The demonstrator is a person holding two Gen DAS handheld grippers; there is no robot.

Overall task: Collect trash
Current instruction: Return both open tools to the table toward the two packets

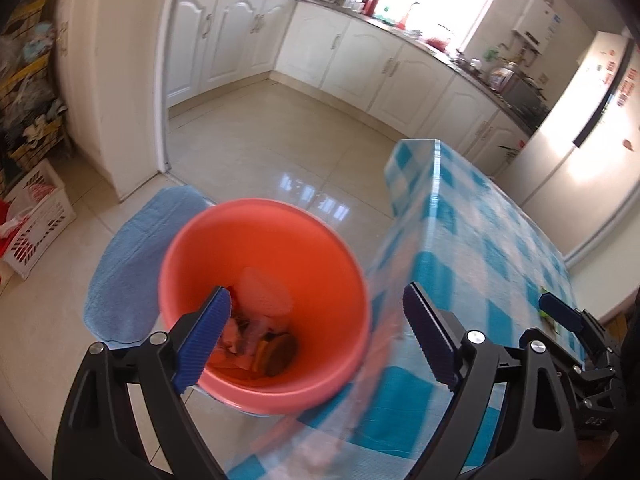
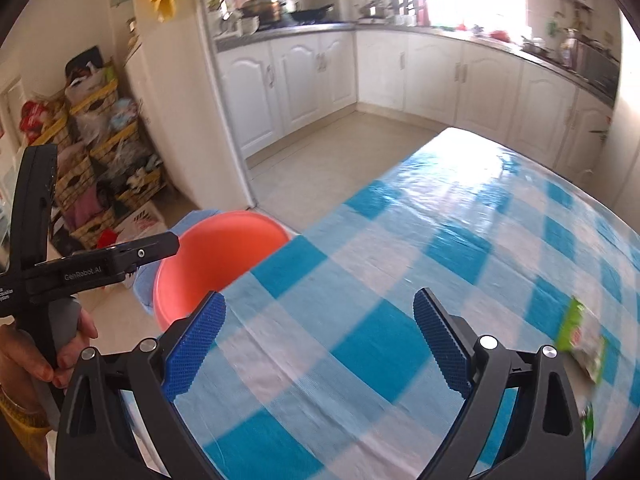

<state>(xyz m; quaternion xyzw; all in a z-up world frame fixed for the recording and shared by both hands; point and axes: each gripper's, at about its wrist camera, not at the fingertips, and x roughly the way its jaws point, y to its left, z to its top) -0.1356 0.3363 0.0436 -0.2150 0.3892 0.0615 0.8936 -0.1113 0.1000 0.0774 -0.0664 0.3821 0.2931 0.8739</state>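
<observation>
1. Coral-orange plastic is filling the left wrist view: the bin [image 1: 264, 300] is standing on the floor, touching or just beside the table's near corner, with a blue mat [image 1: 132, 272] under or behind it on its far left side.
2. Inside the bin, crumpled pinkish wrappers and a dark round piece are lying at the bottom, blurred, so part of the trash is already collected.
3. The left gripper [image 1: 316, 340] is hanging above the bin, its jaws standing spread wide with nothing between the blue pads; judging by that, a drop into the bin is done for this hand.
4. To the right of the bin, the table [image 2: 360, 280] is wearing a blue-and-white checked cloth under clear film.
5. The right gripper [image 2: 320, 344] is hovering over the cloth, well to the right of the bin, jaws released and empty.
6. Farther right of the bin, near the table's right edge, a green-and-white snack wrapper [image 2: 580, 340] is lying flat and crinkled; a second green scrap [image 2: 588, 424] is showing nearer, partly hidden.
7. The next move probably calls for the right gripper swinging right, lowering over the wrapper, and pinching its thin, slippery edge against the film.
</observation>
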